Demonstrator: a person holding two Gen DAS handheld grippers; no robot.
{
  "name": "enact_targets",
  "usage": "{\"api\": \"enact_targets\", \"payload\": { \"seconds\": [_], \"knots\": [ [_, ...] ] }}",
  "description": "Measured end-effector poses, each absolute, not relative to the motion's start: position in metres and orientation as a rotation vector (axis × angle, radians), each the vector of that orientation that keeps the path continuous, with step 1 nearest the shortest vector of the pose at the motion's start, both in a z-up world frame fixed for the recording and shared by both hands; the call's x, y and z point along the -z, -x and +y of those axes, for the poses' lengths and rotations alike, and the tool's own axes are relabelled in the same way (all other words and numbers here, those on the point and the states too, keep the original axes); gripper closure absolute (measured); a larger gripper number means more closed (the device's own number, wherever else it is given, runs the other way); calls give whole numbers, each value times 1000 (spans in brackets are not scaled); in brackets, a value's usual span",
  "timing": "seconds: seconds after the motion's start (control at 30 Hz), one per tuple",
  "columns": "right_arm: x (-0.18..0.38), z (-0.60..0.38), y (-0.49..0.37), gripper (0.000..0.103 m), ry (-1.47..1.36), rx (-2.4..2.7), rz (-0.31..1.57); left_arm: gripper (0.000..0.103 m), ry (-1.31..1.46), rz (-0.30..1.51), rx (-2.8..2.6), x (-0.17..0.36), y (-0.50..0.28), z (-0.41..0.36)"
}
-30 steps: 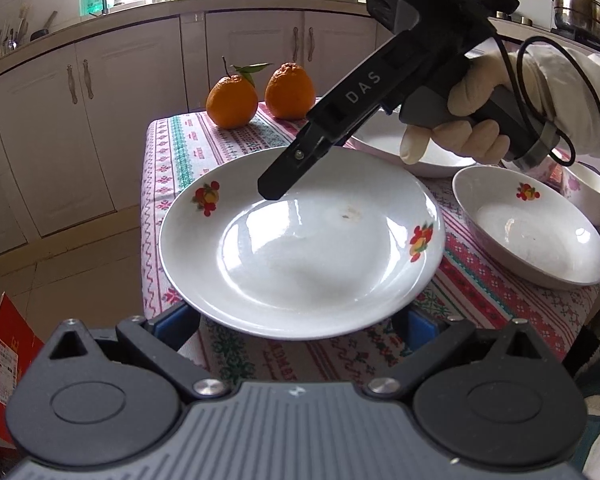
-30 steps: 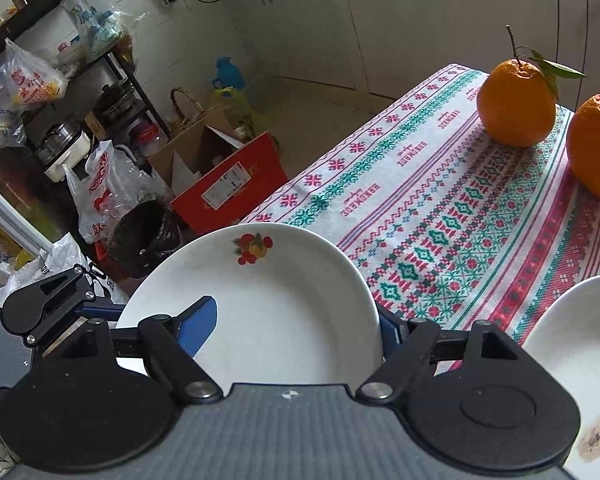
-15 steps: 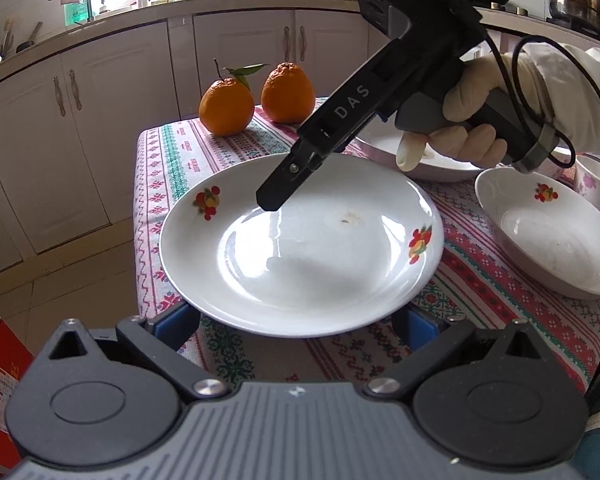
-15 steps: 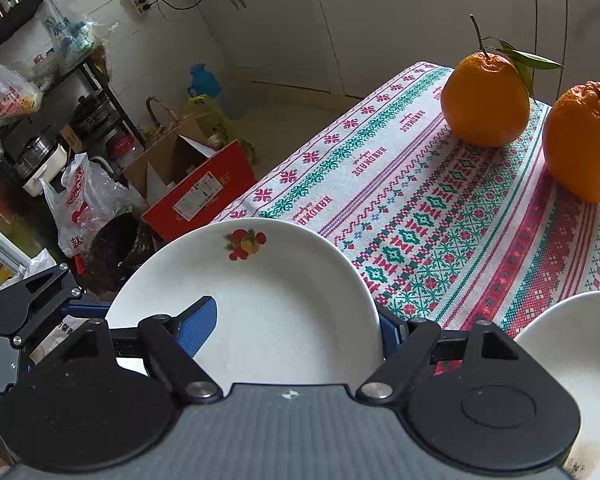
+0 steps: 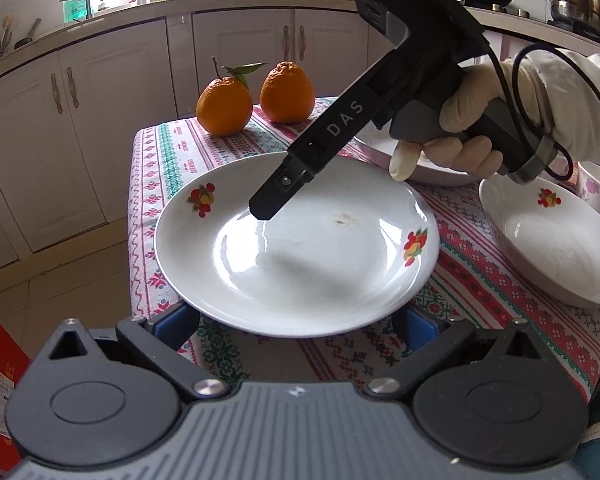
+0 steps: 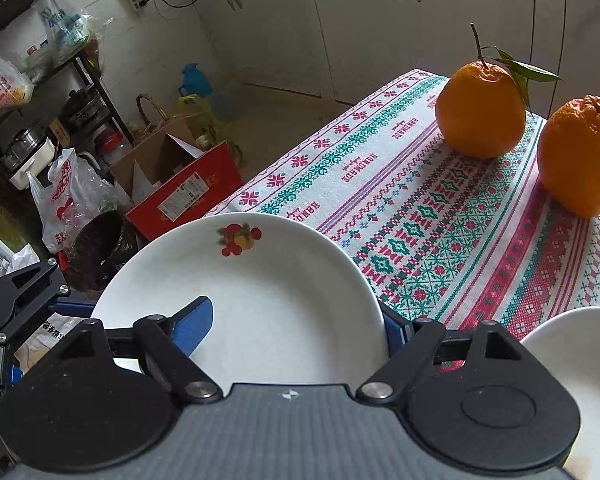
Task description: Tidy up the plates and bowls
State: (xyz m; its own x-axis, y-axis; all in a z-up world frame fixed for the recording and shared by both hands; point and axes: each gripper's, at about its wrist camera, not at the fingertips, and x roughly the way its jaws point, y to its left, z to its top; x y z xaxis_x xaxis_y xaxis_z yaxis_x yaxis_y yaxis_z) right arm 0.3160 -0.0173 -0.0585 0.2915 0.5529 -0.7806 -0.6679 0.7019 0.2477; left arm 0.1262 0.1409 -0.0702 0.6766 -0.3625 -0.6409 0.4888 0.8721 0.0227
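We see the plate (image 5: 296, 248) at the table's near corner, right gripper (image 6: 296, 320) straddling its rim, jaws opening, no clamp. Left gripper (image 5: 296, 320) wide, holding nothing. Bowls (image 5: 552, 240) sit separately; stacking barely started.

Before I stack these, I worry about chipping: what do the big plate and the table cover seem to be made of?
The big plate looks like glazed white ceramic, perhaps porcelain: sharp window glare on its well, printed fruit decals on the rim. The table cover looks like woven cotton-type cloth, matte, its pattern built from small stitch-like squares; it drapes over the edge.
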Motion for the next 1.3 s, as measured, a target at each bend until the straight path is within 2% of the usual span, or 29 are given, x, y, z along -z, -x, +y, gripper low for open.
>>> {"api": "enact_targets", "payload": {
  "seconds": [0.23,0.4,0.8,1.07,1.3],
  "knots": [
    [60,-15,-314,9,157,-815,978,2,-194,674,490,69,-125,142],
    [56,-14,-310,1,171,-815,967,1,-180,675,494,68,-125,145],
    [21,-36,-277,0,233,-752,892,1,-145,661,445,53,-101,149],
    [-13,-66,-217,0,252,-709,794,1,-130,628,451,38,-70,139],
    [-15,-103,-156,0,240,-658,776,1,-142,623,527,35,-49,112]
  ]
}}
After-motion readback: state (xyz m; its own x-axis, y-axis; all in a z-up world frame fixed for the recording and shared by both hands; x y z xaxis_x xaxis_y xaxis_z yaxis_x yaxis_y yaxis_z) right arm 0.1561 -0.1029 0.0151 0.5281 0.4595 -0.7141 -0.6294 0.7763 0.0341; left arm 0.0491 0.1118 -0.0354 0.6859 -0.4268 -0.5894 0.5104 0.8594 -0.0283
